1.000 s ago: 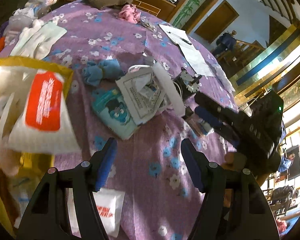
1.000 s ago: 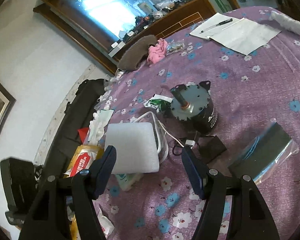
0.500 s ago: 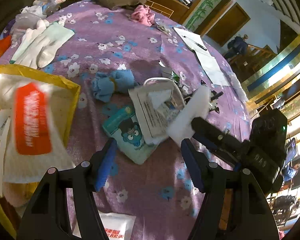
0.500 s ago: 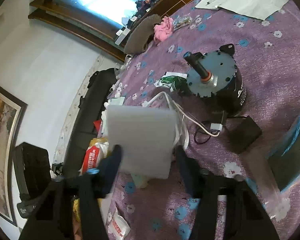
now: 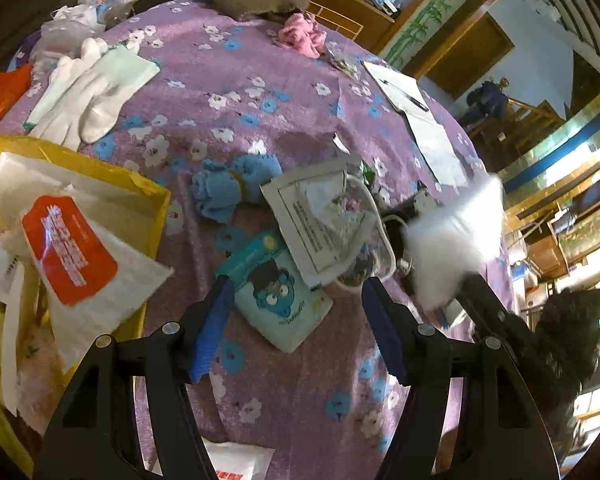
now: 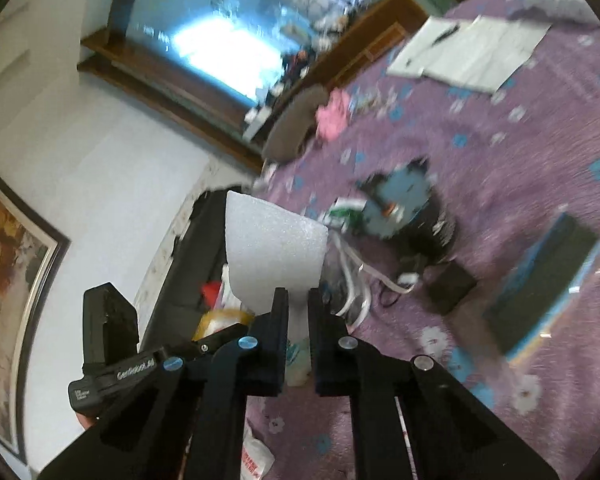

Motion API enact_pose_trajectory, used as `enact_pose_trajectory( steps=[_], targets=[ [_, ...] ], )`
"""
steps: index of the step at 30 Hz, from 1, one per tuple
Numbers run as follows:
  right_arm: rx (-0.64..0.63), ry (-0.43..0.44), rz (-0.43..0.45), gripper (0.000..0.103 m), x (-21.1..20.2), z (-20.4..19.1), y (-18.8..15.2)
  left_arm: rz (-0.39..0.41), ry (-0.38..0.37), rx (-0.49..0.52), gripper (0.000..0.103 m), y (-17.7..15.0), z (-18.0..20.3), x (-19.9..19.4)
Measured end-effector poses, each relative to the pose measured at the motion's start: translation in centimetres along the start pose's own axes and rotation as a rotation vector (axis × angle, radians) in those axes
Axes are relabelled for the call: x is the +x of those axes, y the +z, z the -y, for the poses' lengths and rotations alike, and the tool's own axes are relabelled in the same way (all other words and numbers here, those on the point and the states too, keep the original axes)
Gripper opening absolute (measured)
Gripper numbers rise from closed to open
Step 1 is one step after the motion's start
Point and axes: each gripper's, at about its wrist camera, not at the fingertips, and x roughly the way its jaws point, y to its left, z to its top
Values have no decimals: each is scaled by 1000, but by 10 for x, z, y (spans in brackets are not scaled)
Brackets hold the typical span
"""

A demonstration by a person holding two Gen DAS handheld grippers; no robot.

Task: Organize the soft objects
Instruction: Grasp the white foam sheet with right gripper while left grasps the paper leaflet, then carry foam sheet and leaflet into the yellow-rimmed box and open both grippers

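The white foam pad (image 6: pixel 274 256) is pinched at its lower edge by the right gripper (image 6: pixel 298 308), raised above the purple cloth (image 6: pixel 520 152); a motor (image 6: pixel 404 208) lies beyond. The left gripper (image 5: pixel 296 320) is spread, with a tissue pack (image 5: pixel 278 300) between its 2 fingers

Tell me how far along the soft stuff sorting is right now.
Early on. Done: white soft packs already sit in the yellow bag. In hand: the right gripper pinches the white foam pad, lifted. Left: blue cloth, white gloves and pink cloth lie on the table; the left gripper is open, empty.
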Motion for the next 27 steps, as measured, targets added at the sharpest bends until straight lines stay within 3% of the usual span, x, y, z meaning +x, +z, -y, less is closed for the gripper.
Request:
enact_pose_trajectory(
  steps=[4, 10, 12, 13, 14, 15, 20, 27],
  targets=[
    [-54, -160, 74, 7, -8, -5, -1, 4, 20, -7, 67, 20, 12, 13],
    [-86, -220, 56, 7, 3, -9, -4, -45, 124, 72, 66, 43, 33, 58],
    [-89, -218, 47, 7, 4, -9, -6, -79, 158, 51, 52, 41, 27, 70],
    [-93, -216, 45, 7, 5, -9, -5, -78, 133, 33, 46, 40, 22, 70],
    [-95, -215, 43, 7, 6, -10, -6, -70, 113, 20, 36, 39, 20, 66],
    [-98, -213, 41, 7, 7, -10, -6, -60, 113, 23, 33, 37, 19, 61],
    [-99, -208, 36, 7, 7, -9, -7, 29, 104, 53, 33, 20, 23, 20],
    [-122, -153, 13, 7, 10, -16, -11, 60, -24, 33, 32, -20, 4, -40]
  ],
)
